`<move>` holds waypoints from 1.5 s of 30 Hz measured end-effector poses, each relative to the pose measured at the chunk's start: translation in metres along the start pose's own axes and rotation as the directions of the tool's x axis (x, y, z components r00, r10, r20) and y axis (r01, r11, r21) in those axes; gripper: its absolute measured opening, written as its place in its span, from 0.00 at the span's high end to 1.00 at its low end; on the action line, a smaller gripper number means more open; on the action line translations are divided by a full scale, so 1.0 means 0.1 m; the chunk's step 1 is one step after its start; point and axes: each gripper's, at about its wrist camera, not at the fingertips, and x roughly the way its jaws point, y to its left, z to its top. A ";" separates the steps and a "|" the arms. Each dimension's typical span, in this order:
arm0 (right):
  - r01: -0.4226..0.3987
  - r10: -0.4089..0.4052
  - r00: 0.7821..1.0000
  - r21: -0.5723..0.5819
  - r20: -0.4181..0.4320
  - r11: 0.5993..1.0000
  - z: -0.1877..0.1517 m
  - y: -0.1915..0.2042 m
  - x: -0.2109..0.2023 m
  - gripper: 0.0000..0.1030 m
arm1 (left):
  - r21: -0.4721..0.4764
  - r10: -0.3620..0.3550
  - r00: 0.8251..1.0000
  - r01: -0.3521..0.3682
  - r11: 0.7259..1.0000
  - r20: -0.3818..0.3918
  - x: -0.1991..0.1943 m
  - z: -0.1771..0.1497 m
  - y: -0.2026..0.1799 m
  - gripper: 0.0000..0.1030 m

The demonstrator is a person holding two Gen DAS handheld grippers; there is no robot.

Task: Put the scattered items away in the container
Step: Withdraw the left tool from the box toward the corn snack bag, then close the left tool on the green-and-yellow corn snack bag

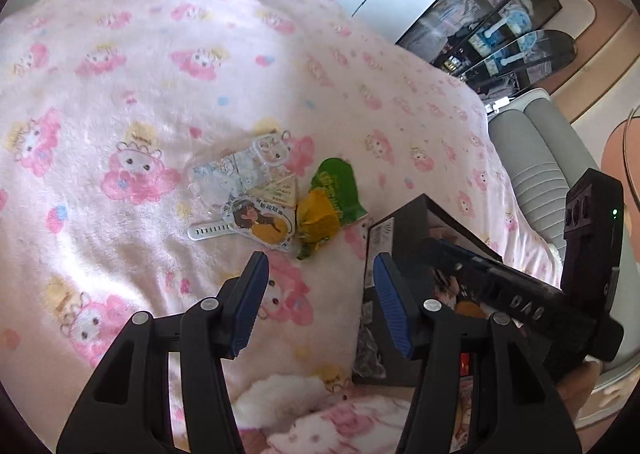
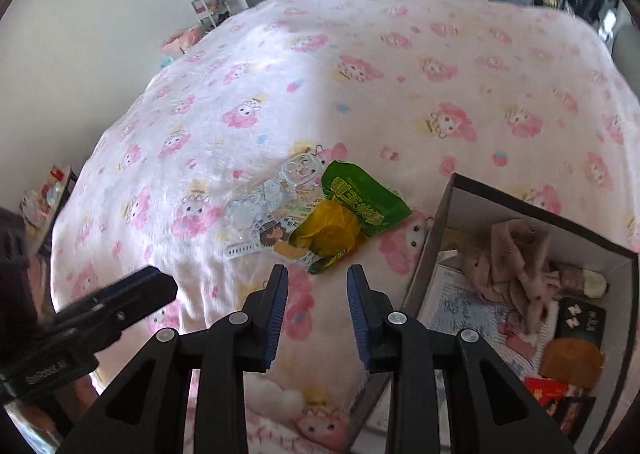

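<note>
bed: blanket [image 2: 400, 66] with a pink cartoon print, covers the whole work area
box: dark box [image 2: 540, 206], open, at the right edge of the pile, already part full (cloth, cards, small packs)
pile: green-yellow bag [image 2: 348, 214], clear case [image 2: 276, 190], character card [image 2: 276, 236], white strap [image 2: 244, 252], all touching or overlapping, just left of the box, still on the blanket
step: reach for the next pick, nothing carried yet
left gripper [image 1: 320, 266]: jaws about half apart, empty, above the blanket short of the pile
right gripper [image 2: 318, 274]: jaws narrow, empty, aimed at the bag's near end
next: likely come down on the bag's crumpled near end, pinch, lift over the box wall. Bag overlaps the card, so it may drag it
text: green bag has yellow CJK print, unreadable to me. Label on the left gripper body too blurred
</note>
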 end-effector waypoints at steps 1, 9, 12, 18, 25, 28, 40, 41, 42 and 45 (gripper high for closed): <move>0.003 -0.002 1.000 0.026 -0.006 1.000 0.06 -0.07 0.06 0.74 | -0.005 -0.014 1.000 0.014 1.000 -0.026 0.10 0.04 0.04 0.46; 0.000 0.003 0.999 0.079 -0.042 0.997 0.29 -0.34 0.42 0.74 | -0.022 -0.096 0.968 0.093 0.995 -0.231 0.94 0.39 0.09 0.45; -0.033 0.038 0.997 0.077 -0.064 0.997 0.26 -0.33 0.55 0.74 | -0.006 -0.086 0.951 0.088 0.996 -0.296 1.23 0.47 0.06 0.44; -0.043 0.048 0.997 0.081 -0.064 0.996 0.25 -0.37 0.60 0.74 | -0.022 -0.091 0.927 0.089 0.996 -0.364 1.66 0.50 0.15 0.72; -0.049 0.054 0.995 0.065 -0.080 0.997 0.24 -0.34 0.62 0.74 | -0.065 -0.144 0.941 0.130 0.989 -0.306 1.34 0.32 0.30 0.88; -0.087 0.094 0.992 0.078 -0.088 0.993 0.23 -0.33 0.64 0.74 | -0.113 -0.189 0.949 0.166 0.980 -0.250 0.99 0.25 0.51 0.96; -0.113 0.116 0.968 0.027 -0.221 0.993 0.24 -0.02 1.05 0.72 | -0.333 -0.116 0.989 0.079 0.940 -0.092 0.24 -0.31 1.38 0.78; -0.107 0.108 0.969 0.016 -0.224 0.994 0.25 0.00 1.09 0.72 | -0.336 -0.153 0.984 0.113 0.935 -0.095 0.27 -0.36 1.36 0.70; -0.104 0.103 0.969 0.007 -0.225 0.995 0.27 0.01 1.14 0.70 | -0.337 -0.184 0.977 0.139 0.931 -0.106 0.32 -0.41 1.34 0.67; -0.080 0.078 0.967 0.001 -0.243 0.997 0.33 0.04 1.31 0.69 | -0.337 -0.217 0.959 0.146 0.930 -0.181 0.61 -0.51 1.27 0.65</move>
